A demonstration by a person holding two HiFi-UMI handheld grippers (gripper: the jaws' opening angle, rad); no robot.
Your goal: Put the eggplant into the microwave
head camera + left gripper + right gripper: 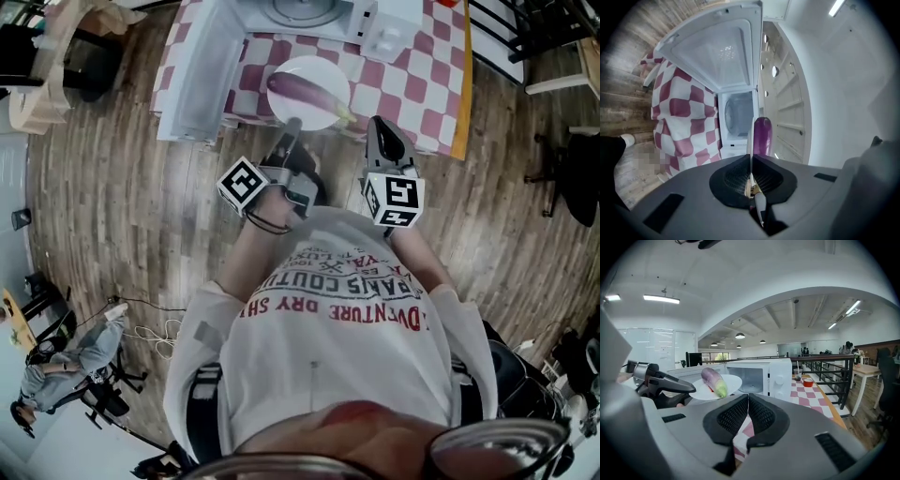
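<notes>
My left tongs [751, 161] are clenched on the plate [315, 66] rim, eggplant [300, 92] on top, short of the open microwave [757, 373]; right tongs [746, 401] clenched, empty. One-edge grip: plate may tip, eggplant could roll off.

Your desk [422, 84] carries a red-and-white checked cloth. On it, a clear cup with straw [798, 375] stands just beside a small red bowl [808, 382]. Plank floor [122, 216] below, black railing [843, 385] alongside.

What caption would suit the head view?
Left gripper holds a plate bearing an eggplant before the open microwave.
</notes>
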